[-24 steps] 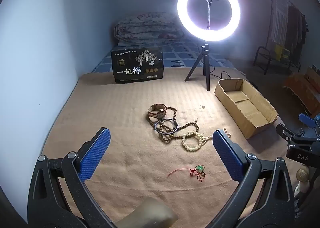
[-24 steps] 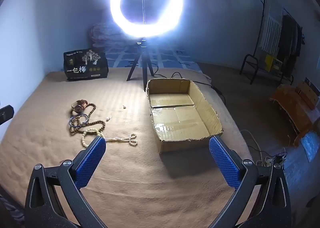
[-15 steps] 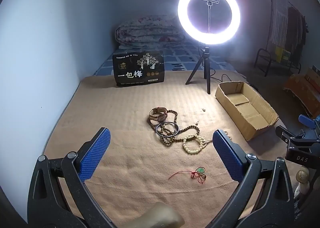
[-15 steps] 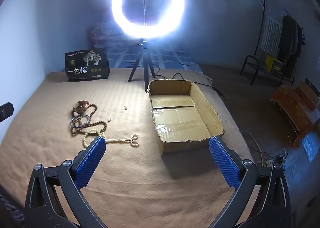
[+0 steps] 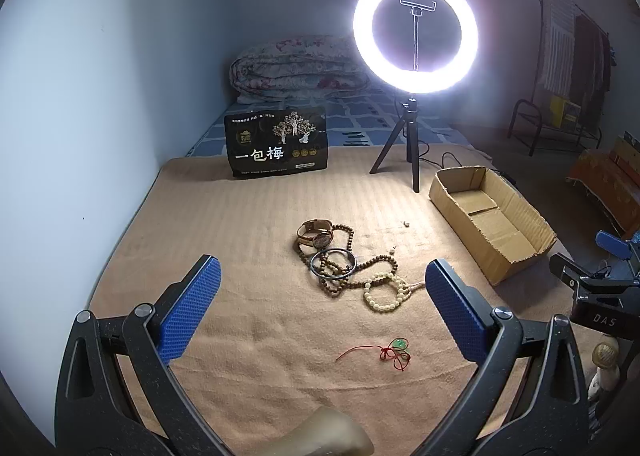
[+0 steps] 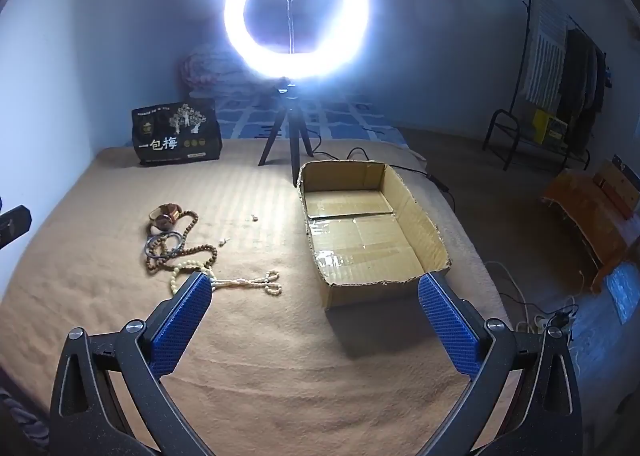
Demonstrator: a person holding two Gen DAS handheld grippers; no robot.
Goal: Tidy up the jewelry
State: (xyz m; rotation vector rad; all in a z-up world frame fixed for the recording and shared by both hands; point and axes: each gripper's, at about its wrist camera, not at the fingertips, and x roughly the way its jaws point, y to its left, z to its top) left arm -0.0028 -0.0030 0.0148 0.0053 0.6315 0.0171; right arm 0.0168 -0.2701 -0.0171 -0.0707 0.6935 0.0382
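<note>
The left gripper [image 5: 320, 304] hangs spread wide over the tan blanket [image 5: 248, 224], holding nothing; the jewelry pile [image 5: 344, 268] lies ahead between its fingers, mid-blanket; a red-corded pendant [image 5: 394, 350] lies nearer; the right gripper [image 6: 316, 320] is likewise spread and holds nothing, the cardboard box [image 6: 434, 232] ahead at the blanket's right edge.

Left gripper [image 5: 322, 304] pulled back slightly, so jewelry pile [image 5: 344, 268] sits a bit farther ahead between its fingers; right gripper [image 6: 314, 320] barely shifted, cardboard box [image 6: 424, 216] still ahead-right.
</note>
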